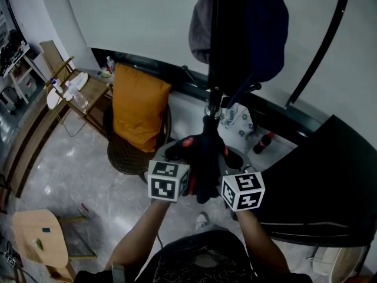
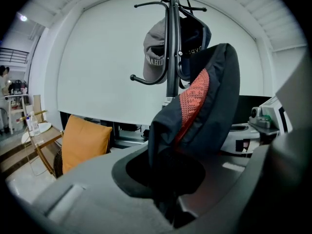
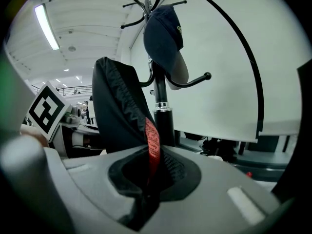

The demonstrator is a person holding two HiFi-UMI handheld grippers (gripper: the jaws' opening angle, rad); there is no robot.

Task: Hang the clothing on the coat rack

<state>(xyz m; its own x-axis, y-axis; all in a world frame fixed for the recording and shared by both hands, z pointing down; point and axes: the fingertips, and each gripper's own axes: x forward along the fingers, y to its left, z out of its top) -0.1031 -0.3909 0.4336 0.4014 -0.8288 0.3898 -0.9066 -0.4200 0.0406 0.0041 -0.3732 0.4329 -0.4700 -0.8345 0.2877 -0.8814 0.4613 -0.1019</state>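
Grey marbled floor (image 1: 47,175) and a pale wall (image 1: 135,16) back the coat rack (image 1: 213,52), whose hooks carry caps (image 1: 200,31). Dark clothing (image 1: 203,158) with red mesh lining hangs bunched just before its pole, a fold pinched in the left gripper (image 2: 168,204) and another in the right gripper (image 3: 144,199). It looks light, limp, rather slick; a hold near the collar should suit a hook

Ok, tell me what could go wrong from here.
The garment is bunched between the left gripper and right gripper; no loop or collar shows, so it may slide off a hook. The caps crowd the upper coat rack; lifting the garment there could knock them off.
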